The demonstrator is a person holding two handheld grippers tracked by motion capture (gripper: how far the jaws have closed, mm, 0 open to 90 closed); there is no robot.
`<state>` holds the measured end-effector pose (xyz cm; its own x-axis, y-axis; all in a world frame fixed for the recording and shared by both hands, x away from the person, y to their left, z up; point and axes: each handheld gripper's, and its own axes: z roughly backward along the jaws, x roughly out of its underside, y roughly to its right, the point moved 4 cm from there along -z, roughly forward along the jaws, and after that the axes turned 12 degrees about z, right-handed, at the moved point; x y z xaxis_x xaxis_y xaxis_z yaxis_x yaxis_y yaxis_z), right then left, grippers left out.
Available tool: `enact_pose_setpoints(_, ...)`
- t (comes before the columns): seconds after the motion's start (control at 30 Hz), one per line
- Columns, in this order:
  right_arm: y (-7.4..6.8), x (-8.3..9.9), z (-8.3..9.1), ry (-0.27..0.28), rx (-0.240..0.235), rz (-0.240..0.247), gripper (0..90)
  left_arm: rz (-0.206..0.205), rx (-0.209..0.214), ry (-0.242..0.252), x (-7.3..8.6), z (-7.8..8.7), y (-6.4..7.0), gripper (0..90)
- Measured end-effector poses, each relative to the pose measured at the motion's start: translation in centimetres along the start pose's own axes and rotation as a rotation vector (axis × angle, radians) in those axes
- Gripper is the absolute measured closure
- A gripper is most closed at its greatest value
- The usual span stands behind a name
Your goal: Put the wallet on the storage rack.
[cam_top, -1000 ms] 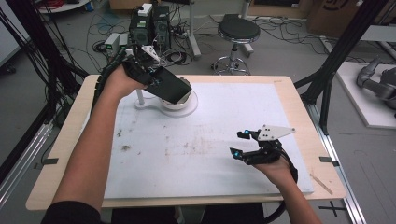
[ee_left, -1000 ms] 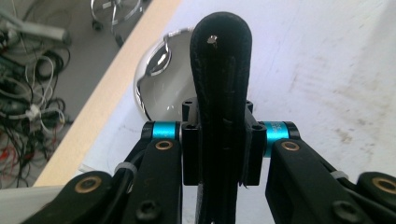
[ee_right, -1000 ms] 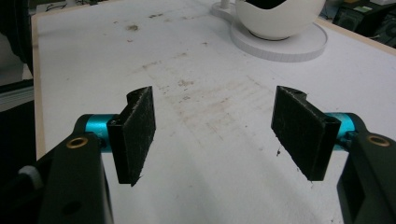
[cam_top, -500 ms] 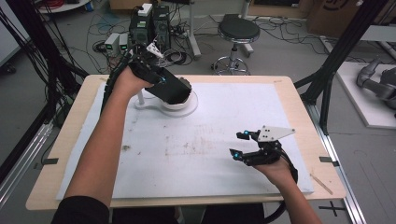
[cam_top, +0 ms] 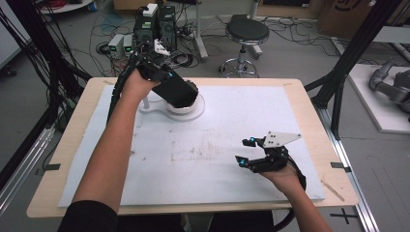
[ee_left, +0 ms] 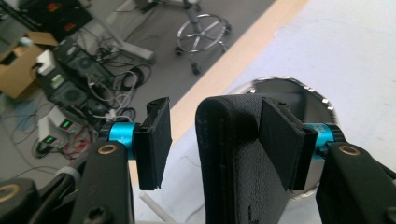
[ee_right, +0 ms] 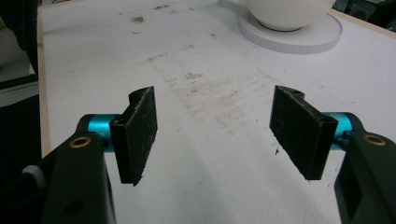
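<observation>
Left gripper (cam_top: 167, 77), jaws parted, tilts a black case (cam_top: 178, 90) over the bowl (cam_top: 186, 107) near the table's far edge, hiding most of it; right gripper (cam_top: 247, 153) rests wide open, empty.

A light wooden bench (cam_top: 314, 104) carries a white, stained foam mat (cam_top: 203, 150) across the middle of the frame. Beyond it, at upper centre, a black round-seated stool on a chrome wheeled base (cam_top: 246, 36) stands on the grey floor. At upper left sit black computer boxes (cam_top: 154, 21) among tangled cables (cam_top: 111, 46).
</observation>
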<state>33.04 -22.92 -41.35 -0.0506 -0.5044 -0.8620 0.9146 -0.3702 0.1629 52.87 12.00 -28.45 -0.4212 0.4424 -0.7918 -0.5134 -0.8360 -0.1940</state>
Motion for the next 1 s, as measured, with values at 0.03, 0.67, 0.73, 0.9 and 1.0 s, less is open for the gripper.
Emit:
enact_pose_setpoints(0.03, 0.0, 0.0, 0.0, 0.002, -0.001, 0.004, 32.6, 0.001, -0.012, -0.004, 0.1, -0.2, -0.2, 44.9)
enact_pose_setpoints(0.67, 0.2, -0.1, 0.3, 0.012, 0.008, -0.005, 29.3, 0.048, 0.029, 0.09, -0.6, 3.2, -0.8, 38.5)
enact_pose_setpoints(0.73, 0.2, -0.2, 0.3, 0.014, 0.008, -0.002, 29.2, 0.061, 0.063, 0.109, -0.6, 3.9, -0.6, 37.6)
enact_pose_setpoints(0.9, 0.3, -0.2, 0.4, 0.014, 0.015, -0.007, 28.5, 0.099, 0.144, 0.177, -0.1, 5.8, -0.3, 36.1)
enact_pose_setpoints(1.0, 0.4, -0.3, 0.6, 0.022, 0.024, -0.008, 28.4, 0.125, 0.194, 0.214, 0.5, 7.1, -0.5, 35.2)
